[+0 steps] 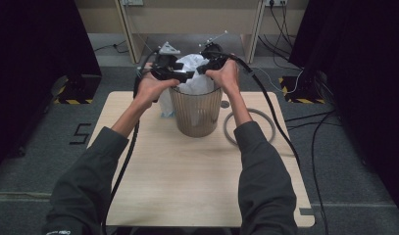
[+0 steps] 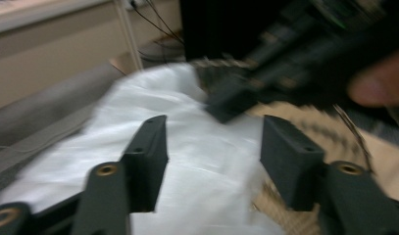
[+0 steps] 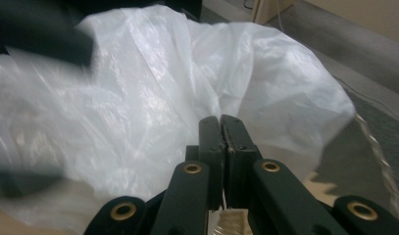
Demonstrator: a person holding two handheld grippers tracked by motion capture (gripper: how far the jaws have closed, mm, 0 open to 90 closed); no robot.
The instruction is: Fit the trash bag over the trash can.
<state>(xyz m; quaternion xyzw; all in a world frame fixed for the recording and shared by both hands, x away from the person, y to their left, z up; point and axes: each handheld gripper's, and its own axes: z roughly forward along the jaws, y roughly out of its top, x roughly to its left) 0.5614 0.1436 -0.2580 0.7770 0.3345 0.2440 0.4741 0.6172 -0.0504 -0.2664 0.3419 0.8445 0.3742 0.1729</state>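
Holding both grippers over the ribbed translucent plastic bin (image 1: 196, 113) on the pale wooden bench (image 1: 187, 176), you keep your left gripper (image 2: 211, 161) spread above the thin white plastic bag (image 3: 153, 98) lining it, while your right gripper (image 3: 221, 142) is pressed together on the bag's edge.

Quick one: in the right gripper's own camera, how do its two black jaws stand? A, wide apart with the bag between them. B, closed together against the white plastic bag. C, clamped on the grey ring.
B: the right gripper shows its jaws pressed together, with the white plastic bag bunched right behind them.
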